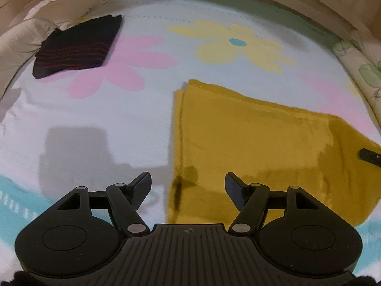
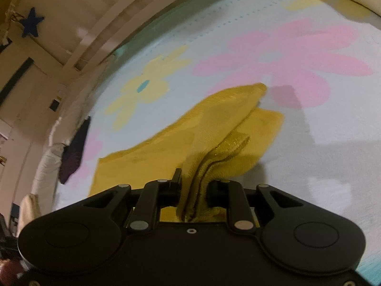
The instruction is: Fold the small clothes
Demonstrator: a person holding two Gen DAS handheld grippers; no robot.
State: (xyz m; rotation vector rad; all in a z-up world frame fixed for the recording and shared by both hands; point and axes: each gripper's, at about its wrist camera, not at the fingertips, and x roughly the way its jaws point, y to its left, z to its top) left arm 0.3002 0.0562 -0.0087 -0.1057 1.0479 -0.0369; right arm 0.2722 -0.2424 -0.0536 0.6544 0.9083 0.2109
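my right tongs [image 2: 193, 186] are clamped on a bunched edge of the yellow garment [image 2: 166, 147] — several layers of its hem are squeezed between the pads and rise off the bed, while the rest of the cloth trails away flat to the left in the right wrist view. from the left wrist i see the same yellow garment [image 1: 257, 143] lying partly folded on the flowered bedsheet [image 1: 100, 119], its left edge doubled over and straight, its right side reaching toward the tip of the right tongs [image 1: 370, 157] at the frame's edge. my left tongs [image 1: 188, 186] stand open with nothing between the pads, hovering just above the garment's near left corner — one pad over the bare sheet, the other over yellow cloth. a dark striped garment [image 1: 76, 47], already folded, sits well apart at the far left of the bed, just beside a pale rumpled quilt [image 1: 26, 33]. a patterned pillow [image 1: 357, 66] lies along the bed's right edge.
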